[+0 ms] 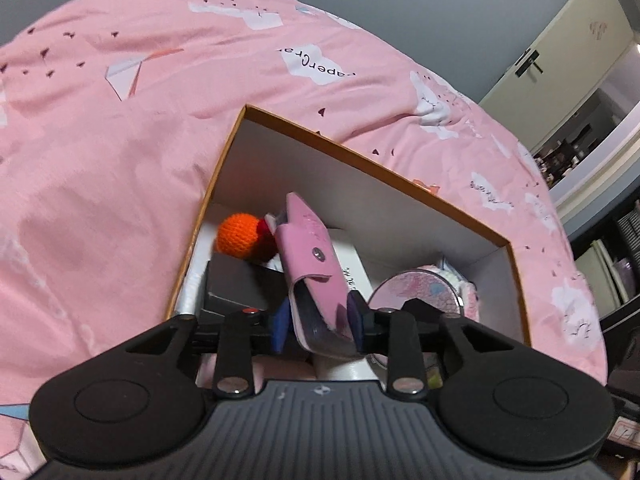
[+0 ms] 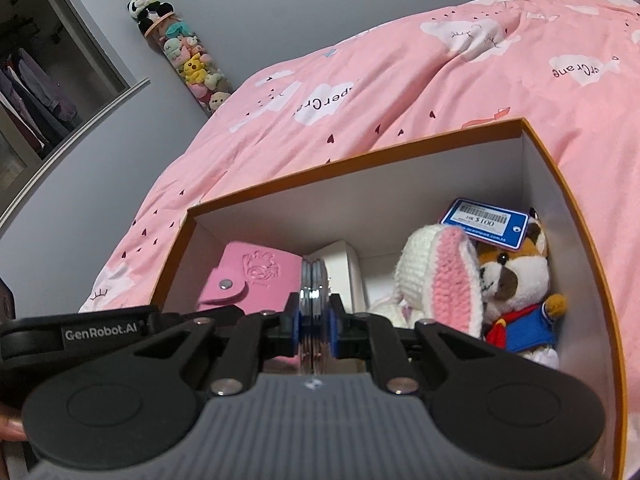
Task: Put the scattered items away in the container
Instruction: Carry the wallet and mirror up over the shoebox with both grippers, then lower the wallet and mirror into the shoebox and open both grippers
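Note:
An open cardboard box with an orange rim (image 1: 360, 152) (image 2: 360, 160) sits on a pink bedspread. My left gripper (image 1: 316, 322) is inside it, open, with a pink snap-button card wallet (image 1: 308, 248) (image 2: 252, 280) standing tilted between its blue pads. The wallet leans on the right pad, and a thin gap shows at the left pad. My right gripper (image 2: 314, 326) is shut on a round compact mirror (image 2: 314, 280), seen edge-on as stacked silver rims. In the left wrist view, the mirror's pink patterned face (image 1: 416, 288) shows low in the box.
The box also holds an orange crochet ball (image 1: 236, 236), a dark grey case (image 1: 236, 284), a white carton (image 2: 340, 260), a white-and-pink crochet bunny (image 2: 436, 276) and a fox plush (image 2: 516, 284) with a blue price tag (image 2: 484, 220). Pink bedding (image 1: 120, 160) surrounds the box.

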